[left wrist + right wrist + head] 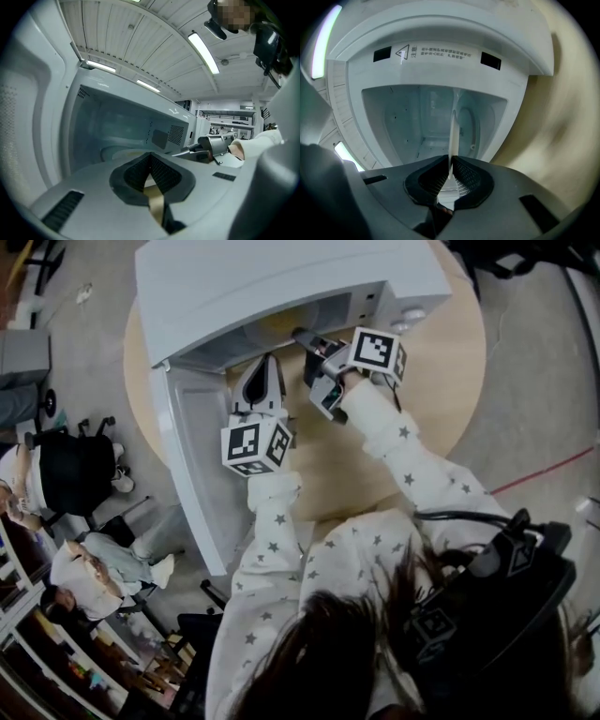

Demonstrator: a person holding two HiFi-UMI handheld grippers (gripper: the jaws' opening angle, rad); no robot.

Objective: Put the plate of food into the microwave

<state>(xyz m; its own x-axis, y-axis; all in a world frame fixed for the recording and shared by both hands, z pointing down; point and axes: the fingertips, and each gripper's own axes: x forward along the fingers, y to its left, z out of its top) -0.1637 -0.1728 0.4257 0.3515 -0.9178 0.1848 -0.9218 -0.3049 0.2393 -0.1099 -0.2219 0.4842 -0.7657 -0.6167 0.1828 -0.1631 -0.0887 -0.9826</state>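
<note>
**Plate at the mouth of the open microwave**

From the head view we see the white box-shaped microwave (281, 277) standing on a round, pale wooden table (441, 362). Its white hinged door (197, 456) is swung wide open toward the left. Both arms wear cream sleeves with grey stars (412, 460) and reach toward the opening.

The right gripper (302, 337) points into the cavity. In its own view the right gripper (450, 161) has its dark ribbed pads (465, 174) pinched on the rim of the thin white plate (452, 140). We see the plate edge-on, as a narrow upright line running from the pads into the cavity. We cannot tell from any view what lies on the plate, or whether it touches the cavity floor.

The left gripper (265, 367) sits just beside the right one, at the left part of the opening and near the door's hinge side. In the left gripper view its pads (165, 176) meet at their tips with nothing held. This left gripper (151, 159) faces the microwave (117, 126) cavity, with the right gripper (185, 151) to its right.

At the left edge of the head view, seated people (103, 568) are well apart from the table.
</note>
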